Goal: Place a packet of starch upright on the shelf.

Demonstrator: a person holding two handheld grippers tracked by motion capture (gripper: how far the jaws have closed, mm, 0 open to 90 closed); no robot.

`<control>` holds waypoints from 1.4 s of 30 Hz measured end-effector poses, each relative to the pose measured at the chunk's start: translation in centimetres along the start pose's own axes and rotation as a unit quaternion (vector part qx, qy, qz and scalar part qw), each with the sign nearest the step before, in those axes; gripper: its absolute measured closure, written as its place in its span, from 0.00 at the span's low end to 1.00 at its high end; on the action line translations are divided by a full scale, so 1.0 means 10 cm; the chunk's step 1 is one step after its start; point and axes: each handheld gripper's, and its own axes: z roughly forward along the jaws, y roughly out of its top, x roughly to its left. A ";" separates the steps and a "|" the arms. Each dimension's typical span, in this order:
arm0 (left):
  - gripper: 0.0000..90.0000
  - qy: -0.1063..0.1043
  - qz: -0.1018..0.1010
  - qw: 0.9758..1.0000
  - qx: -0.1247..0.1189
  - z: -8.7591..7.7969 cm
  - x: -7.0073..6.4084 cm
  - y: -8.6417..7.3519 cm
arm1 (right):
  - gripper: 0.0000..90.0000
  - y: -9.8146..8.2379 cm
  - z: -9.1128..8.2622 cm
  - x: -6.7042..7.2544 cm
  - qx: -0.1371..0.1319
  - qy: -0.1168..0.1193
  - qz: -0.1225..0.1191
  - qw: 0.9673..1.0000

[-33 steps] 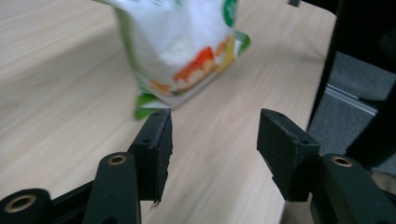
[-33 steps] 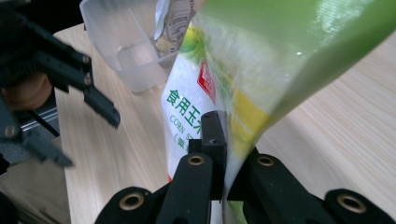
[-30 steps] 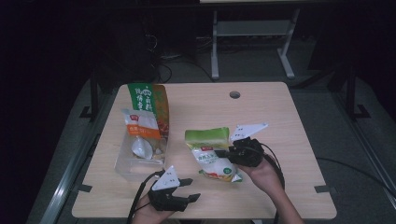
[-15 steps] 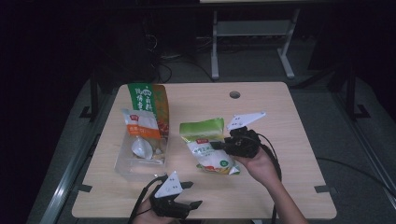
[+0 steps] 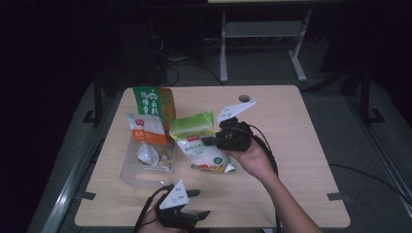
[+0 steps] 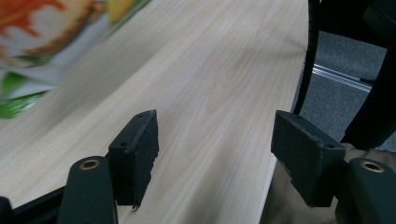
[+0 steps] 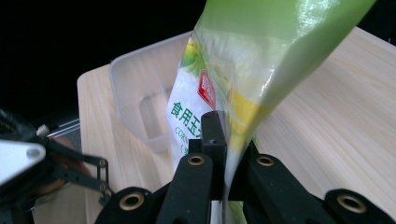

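Right gripper view: my right tool pinches a green pouch printed 食用玉; left tool spread, just opening, empty.

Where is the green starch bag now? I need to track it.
In the high view the green starch bag hangs mid-table, clamped in the right claw, just right of the clear plastic container.

A pale wooden table is carrying a clear plastic tub at nine o'clock, with a green-orange packet standing just beyond it, toward eleven.
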 end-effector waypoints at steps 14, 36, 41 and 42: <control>0.35 0.002 0.010 1.000 -0.012 -0.03 -0.03 0.02 | 1.00 0.44 0.24 0.12 -0.005 0.027 -0.018 0.999; 0.33 0.005 0.014 1.000 -0.014 -0.03 -0.02 0.01 | 1.00 0.89 0.71 0.35 -0.001 0.065 -0.047 0.997; 0.33 0.009 0.016 1.000 -0.014 -0.04 -0.01 0.00 | 1.00 0.96 0.89 0.41 0.006 0.077 -0.051 0.996; 0.33 0.009 0.015 1.000 -0.014 -0.05 -0.01 0.00 | 1.00 0.97 0.92 0.42 0.008 0.079 -0.052 0.995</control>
